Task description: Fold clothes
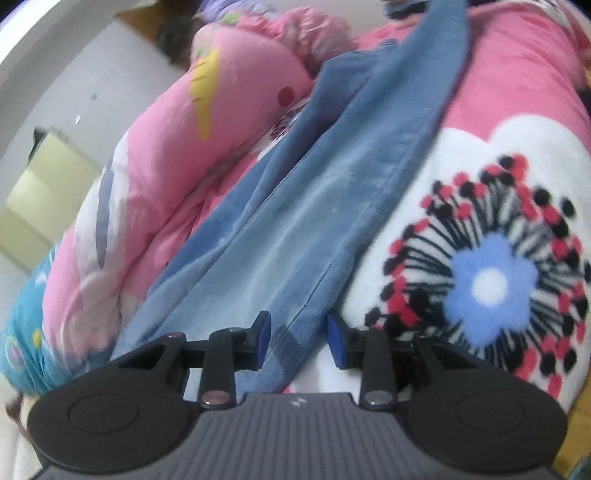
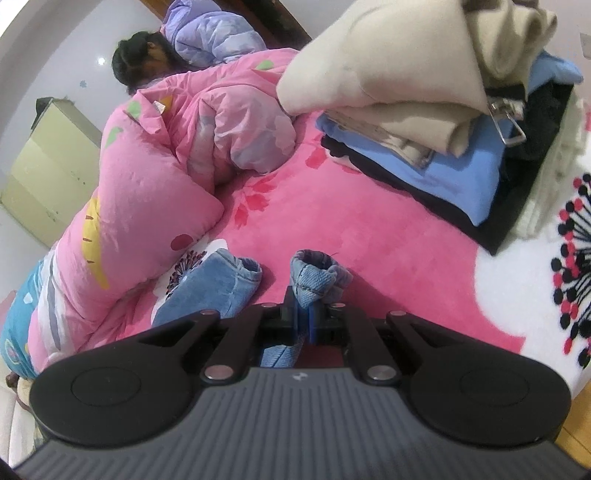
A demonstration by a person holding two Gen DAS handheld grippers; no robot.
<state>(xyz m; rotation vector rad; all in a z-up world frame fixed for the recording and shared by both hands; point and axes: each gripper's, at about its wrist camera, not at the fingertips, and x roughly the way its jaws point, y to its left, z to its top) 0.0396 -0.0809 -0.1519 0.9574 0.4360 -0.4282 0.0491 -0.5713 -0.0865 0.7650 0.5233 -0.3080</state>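
Lying stretched along the pink floral bed cover (image 1: 524, 92), blue jeans (image 1: 295, 236) run between the parted fingers of the left tool (image 1: 298, 338). Right tool (image 2: 303, 317) is clamped on one cuff (image 2: 314, 277); folded clothes (image 2: 436, 122) are piled behind.

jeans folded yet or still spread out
Still spread out: the jeans lie lengthwise on the blanket; right gripper pinches one cuff.

Pink bed cover (image 2: 332, 206) with white flower patch (image 1: 491, 284); pink quilt (image 2: 155, 177) bunched along left side; person (image 2: 140, 62) lying beyond quilt; lilac puffer jacket (image 2: 210, 33) beside head; pale yellow cabinet (image 2: 48, 162) against wall.
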